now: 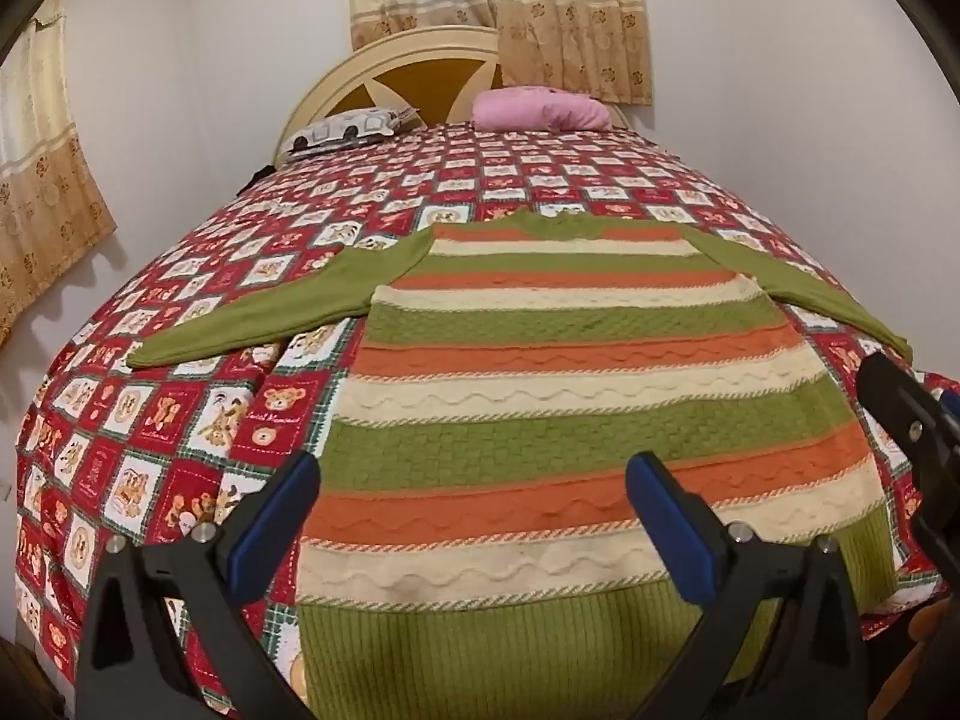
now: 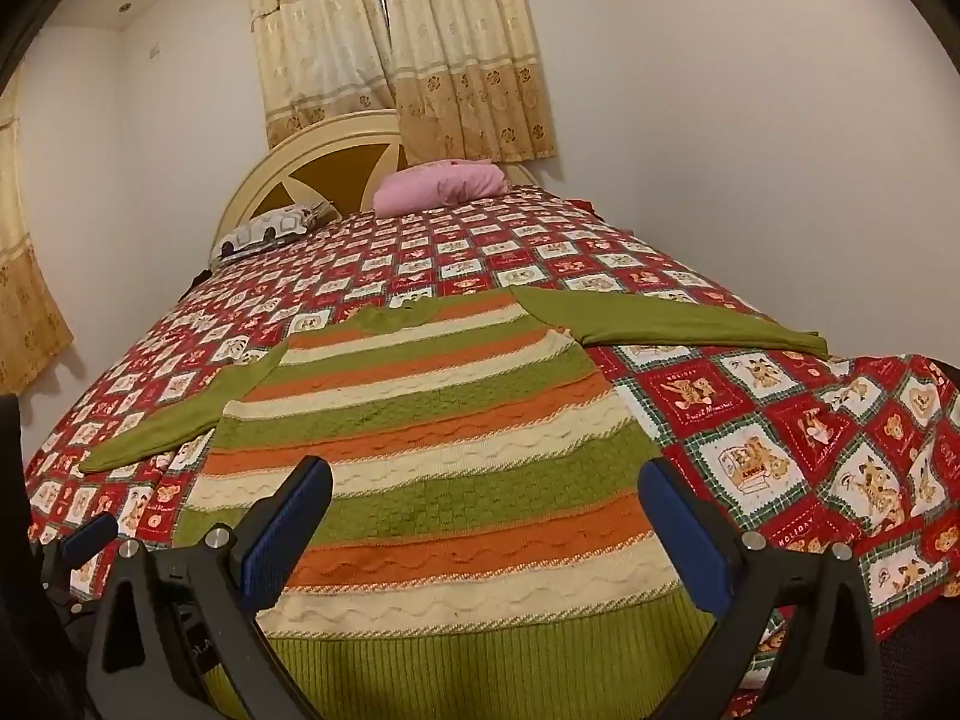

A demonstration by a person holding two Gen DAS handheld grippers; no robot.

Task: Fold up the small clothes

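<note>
A knitted sweater (image 1: 576,396) (image 2: 432,450) with green, orange and cream stripes lies flat on the bed, hem toward me, neck toward the headboard. Its green sleeves (image 1: 264,312) (image 2: 672,318) are spread out to both sides. My left gripper (image 1: 471,516) hovers open above the hem's left part, nothing between its blue pads. My right gripper (image 2: 486,522) hovers open above the hem's right part, also empty. The right gripper's finger (image 1: 900,414) shows at the right edge of the left wrist view, and the left gripper's finger (image 2: 84,540) at the left edge of the right wrist view.
A red patchwork bedspread (image 1: 180,456) (image 2: 810,438) with teddy-bear squares covers the bed. A pink pillow (image 1: 540,108) (image 2: 444,186) and a car-print pillow (image 1: 342,129) (image 2: 264,231) lie by the headboard (image 1: 384,78). Walls and curtains (image 2: 396,48) surround the bed.
</note>
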